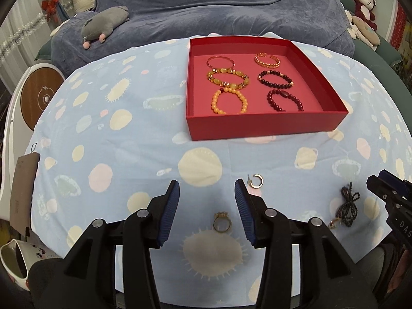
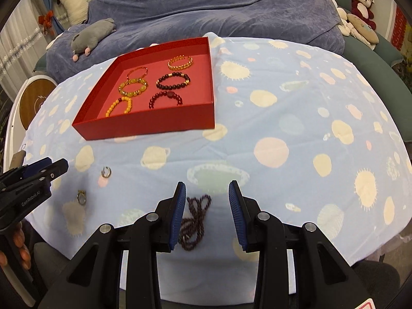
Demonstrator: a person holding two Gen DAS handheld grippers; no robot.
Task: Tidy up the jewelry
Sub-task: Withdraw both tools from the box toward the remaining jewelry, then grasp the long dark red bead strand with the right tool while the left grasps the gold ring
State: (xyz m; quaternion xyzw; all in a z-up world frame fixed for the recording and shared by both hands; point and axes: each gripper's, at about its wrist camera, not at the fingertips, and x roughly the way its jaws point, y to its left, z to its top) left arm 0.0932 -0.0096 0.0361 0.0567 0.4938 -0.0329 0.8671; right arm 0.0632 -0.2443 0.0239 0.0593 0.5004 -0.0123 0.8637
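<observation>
Jewelry is still lying loose on the near part of the counter [image 1: 144,154]: a gold ring [image 1: 222,223], a small hoop earring [image 1: 256,180] and a dark beaded necklace [image 2: 194,221]. The ring is lying tilted on the cloth, its hole facing roughly up and toward the camera, its ornamented top turned away toward the red box [image 1: 265,126]. The necklace is bunched in a heap whose long axis is running from near to far, with loops fanning out at the far end and a small pendant at the near end.

Left tongs [image 1: 207,212] are standing spread and empty with the ring on the cloth between the pads, not touching either. Right tongs [image 2: 207,213] are spread too, holding nothing, with the necklace heap lying just inside the left-hand pad.

Judging by this, both are lining up a pick. The left should be coming down square so the pads close across the band rather than skidding off it. The right should be centring over the thickest part of the heap so no loop is dangling. The box already holds six bracelets in two rows, with room at its right side.
</observation>
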